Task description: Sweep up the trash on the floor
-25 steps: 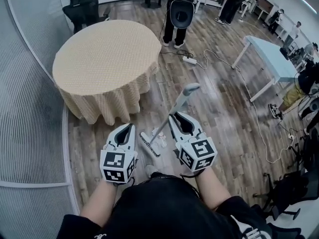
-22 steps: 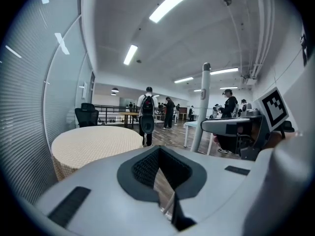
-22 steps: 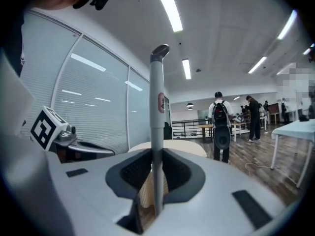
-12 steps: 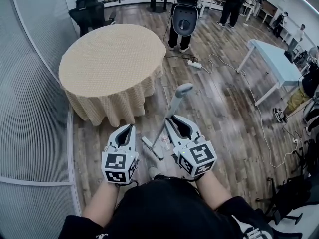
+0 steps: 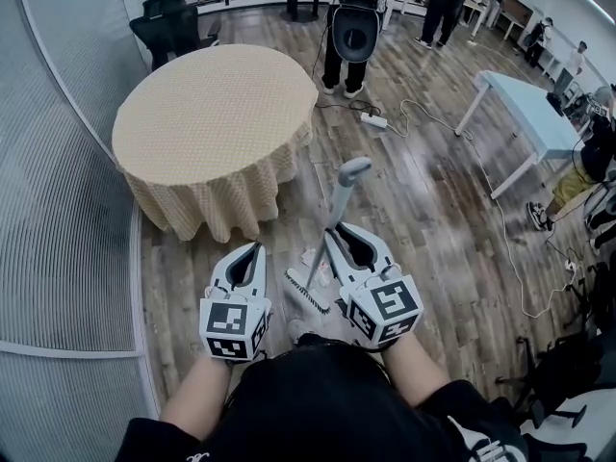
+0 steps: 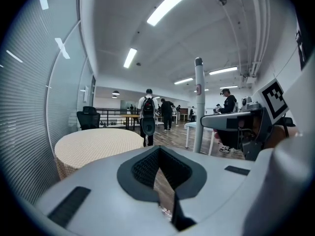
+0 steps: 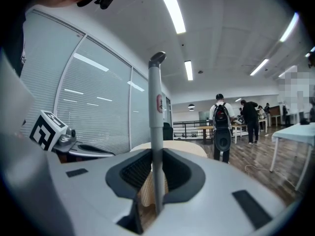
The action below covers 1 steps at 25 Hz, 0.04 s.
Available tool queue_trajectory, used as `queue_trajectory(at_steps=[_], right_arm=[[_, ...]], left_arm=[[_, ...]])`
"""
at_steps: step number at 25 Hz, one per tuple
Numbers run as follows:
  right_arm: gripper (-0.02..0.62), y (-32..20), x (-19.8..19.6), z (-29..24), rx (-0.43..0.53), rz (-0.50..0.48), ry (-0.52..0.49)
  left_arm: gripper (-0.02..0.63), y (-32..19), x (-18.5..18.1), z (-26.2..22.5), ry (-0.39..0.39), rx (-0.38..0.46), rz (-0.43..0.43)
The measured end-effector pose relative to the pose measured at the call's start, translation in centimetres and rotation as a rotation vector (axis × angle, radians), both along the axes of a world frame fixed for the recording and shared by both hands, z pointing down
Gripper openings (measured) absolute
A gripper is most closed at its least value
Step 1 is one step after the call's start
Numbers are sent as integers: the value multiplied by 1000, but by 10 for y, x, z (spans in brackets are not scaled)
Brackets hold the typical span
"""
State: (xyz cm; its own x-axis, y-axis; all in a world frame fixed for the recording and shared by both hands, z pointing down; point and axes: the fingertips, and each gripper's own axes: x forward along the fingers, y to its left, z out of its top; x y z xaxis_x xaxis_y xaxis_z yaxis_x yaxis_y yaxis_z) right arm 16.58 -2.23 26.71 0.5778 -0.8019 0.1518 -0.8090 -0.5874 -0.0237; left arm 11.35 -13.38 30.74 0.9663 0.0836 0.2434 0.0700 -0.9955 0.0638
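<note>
The two pale grey fingers (image 7: pixel 221 195) of the right gripper (image 7: pixel 156 155) are clamped on the thin grey plastic handle of a long broom (image 5: pixel 340 198). The handle runs up between the dark ribbed pads and ends above in a curved grip. In the head view the broom leans away from the person. Its white brush head with dark bristles (image 5: pixel 309 293) sits low on the brown wood-plank floor (image 5: pixel 423 219), between the two grippers.

The left gripper (image 5: pixel 254 249) is held just left of the brush head. Its fingers are closed tip to tip with nothing between them. Its own view shows only a narrow strip of floor through the hollow between the pads. In that strip lie a few small pale scraps of trash (image 6: pixel 166 212), which seem to be near the brush head, though they are too small to make out clearly.

Beyond the grippers stands a round table under a beige patterned cloth (image 5: pixel 212 114), with a black office chair (image 5: pixel 173 22) behind it. A white power strip (image 5: pixel 374 120) lies on the floor with its cable trailing right, towards a light blue rectangular table (image 5: pixel 529 104). A person with a black backpack (image 5: pixel 354 22) stands further back.
</note>
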Motion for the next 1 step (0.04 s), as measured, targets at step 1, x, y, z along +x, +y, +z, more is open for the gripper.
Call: queue_trajectory(at_steps=[1], right_arm=[[80,2,0,0,-1,4,0]], left_arm=[[-3,2,-1,0,1,2,5]])
